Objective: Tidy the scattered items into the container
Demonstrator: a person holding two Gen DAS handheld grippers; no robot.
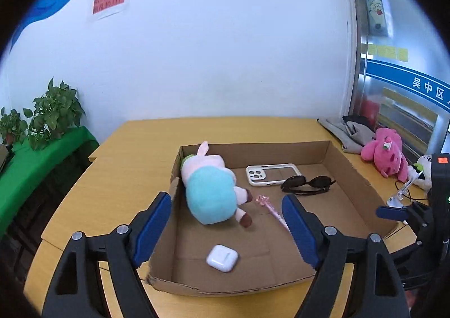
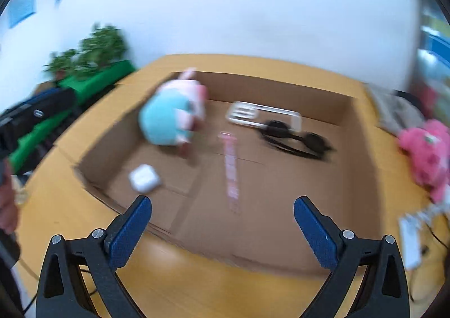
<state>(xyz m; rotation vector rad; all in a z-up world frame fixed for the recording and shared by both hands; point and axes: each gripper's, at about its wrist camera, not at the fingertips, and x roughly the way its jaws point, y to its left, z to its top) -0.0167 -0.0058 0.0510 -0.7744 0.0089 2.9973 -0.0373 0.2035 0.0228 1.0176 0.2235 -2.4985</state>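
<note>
In the left wrist view, a shallow cardboard box [image 1: 362,177] is seen at the centre of the frame on a yellow wooden tabletop [image 1: 135,155]. Inside the box, a plush toy [image 1: 211,191] in pink and turquoise is laid against the left wall; a white phone case [image 1: 270,174] lies flat toward the far wall, with dark sunglasses [image 1: 308,184] just in front of it. A pink pen [image 1: 271,209] is seen at the middle of the box floor, and a white earbud case [image 1: 222,257] lies near the front wall. The left gripper [image 1: 226,230] fills the lower part of the frame, its blue-padded jaws spread apart with nothing between them. At the right edge, part of the right gripper [image 1: 393,212] is visible. Beyond the box, at the right, a pink plush toy [image 1: 385,152] is set on the tabletop; potted plants [image 1: 53,112] are seen at the left. In the right wrist view, which is blurred, the same box [image 2: 281,87] is seen from its front, with the plush toy [image 2: 168,118] at upper left, the phone case [image 2: 261,115] and sunglasses [image 2: 295,138] toward the back, the pen [image 2: 230,166] at the centre and the earbud case [image 2: 144,177] at lower left. The right gripper [image 2: 222,230] is held over the front wall, jaws released wide and empty.
</note>
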